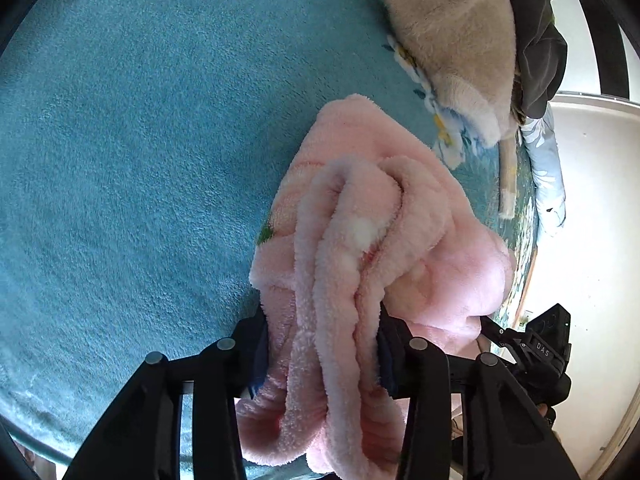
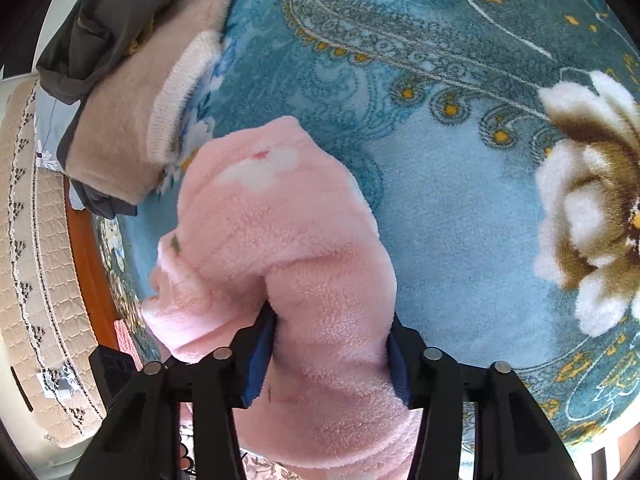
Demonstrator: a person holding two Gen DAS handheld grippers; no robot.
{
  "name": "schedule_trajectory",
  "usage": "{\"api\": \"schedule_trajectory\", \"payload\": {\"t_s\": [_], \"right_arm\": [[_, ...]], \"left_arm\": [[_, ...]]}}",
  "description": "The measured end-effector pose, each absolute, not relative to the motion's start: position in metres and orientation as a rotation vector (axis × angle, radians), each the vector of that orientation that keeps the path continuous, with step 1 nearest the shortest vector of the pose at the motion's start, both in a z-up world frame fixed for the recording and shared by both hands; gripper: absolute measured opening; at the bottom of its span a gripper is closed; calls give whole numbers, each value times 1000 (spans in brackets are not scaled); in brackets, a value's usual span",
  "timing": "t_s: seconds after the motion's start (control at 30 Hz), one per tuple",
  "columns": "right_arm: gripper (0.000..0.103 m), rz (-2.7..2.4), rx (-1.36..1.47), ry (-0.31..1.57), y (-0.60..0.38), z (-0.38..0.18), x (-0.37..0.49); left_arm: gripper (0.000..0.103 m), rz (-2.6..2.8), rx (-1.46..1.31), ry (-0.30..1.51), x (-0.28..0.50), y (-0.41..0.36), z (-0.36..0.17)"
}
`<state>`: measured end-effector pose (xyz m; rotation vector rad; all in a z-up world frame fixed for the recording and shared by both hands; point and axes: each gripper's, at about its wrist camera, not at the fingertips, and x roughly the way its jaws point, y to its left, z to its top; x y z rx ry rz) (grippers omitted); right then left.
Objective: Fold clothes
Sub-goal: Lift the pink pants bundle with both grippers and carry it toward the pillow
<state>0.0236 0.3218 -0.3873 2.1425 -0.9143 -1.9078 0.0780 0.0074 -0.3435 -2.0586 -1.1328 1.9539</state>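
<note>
A pink fleece garment [image 1: 360, 216] is bunched in thick folds between the fingers of my left gripper [image 1: 320, 344], which is shut on it above the blue blanket [image 1: 140, 140]. The same pink fleece garment [image 2: 280, 232], with a white patch on it, hangs over the patterned blue blanket [image 2: 440, 200] in the right wrist view. My right gripper [image 2: 332, 356] is shut on a thick fold of it. The other gripper's black body [image 1: 544, 352] shows at the lower right of the left wrist view.
A folded beige fleece garment [image 1: 460, 40] with a dark grey garment [image 1: 540, 28] on it lies at the blanket's far edge, seen also as the beige fleece [image 2: 132, 92] in the right wrist view. A brown-and-white flower print [image 2: 592, 208] marks the blanket. A quilted beige cover [image 2: 36, 280] and wooden bed edge [image 2: 86, 272] lie left.
</note>
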Motion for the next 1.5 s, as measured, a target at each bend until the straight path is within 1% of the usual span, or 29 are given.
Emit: {"api": "schedule_trajectory", "payload": {"t_s": [0.07,0.17,0.43,0.6,0.73,0.8,0.9,1.07,1.27,1.5], "right_arm": [[37,-1910,2120,-903,320,-376,25],[34,-1898,2063,-919,321,-354,25],[34,-1865,1905,-852,329,-280,15],[34,-1839,1821,-805,335,-245,15],[34,-1845,1767,-801,344,-221,20],[34,-1862,1739,-841,354,-207,25],[34,-1925,1673,-926,371,-185,34],[34,-2083,1571,-1053,408,-152,54],[34,-2288,1466,-1195,456,-118,92],[34,-2449,1411,-1364,517,-97,144]], "left_arm": [[40,1994,-2068,-1117,79,12,-332],[38,2053,-2045,-1116,84,20,-308],[38,2199,-1954,-1092,111,43,-229],[38,2296,-1892,-1066,132,40,-163],[38,2350,-1855,-1022,131,52,-135],[38,2365,-1838,-1000,128,56,-122],[38,2362,-1809,-918,110,73,-110],[38,2308,-1700,-708,72,106,-85],[38,2186,-1600,-456,38,166,-58],[38,2040,-1517,-319,32,245,-45]]}}
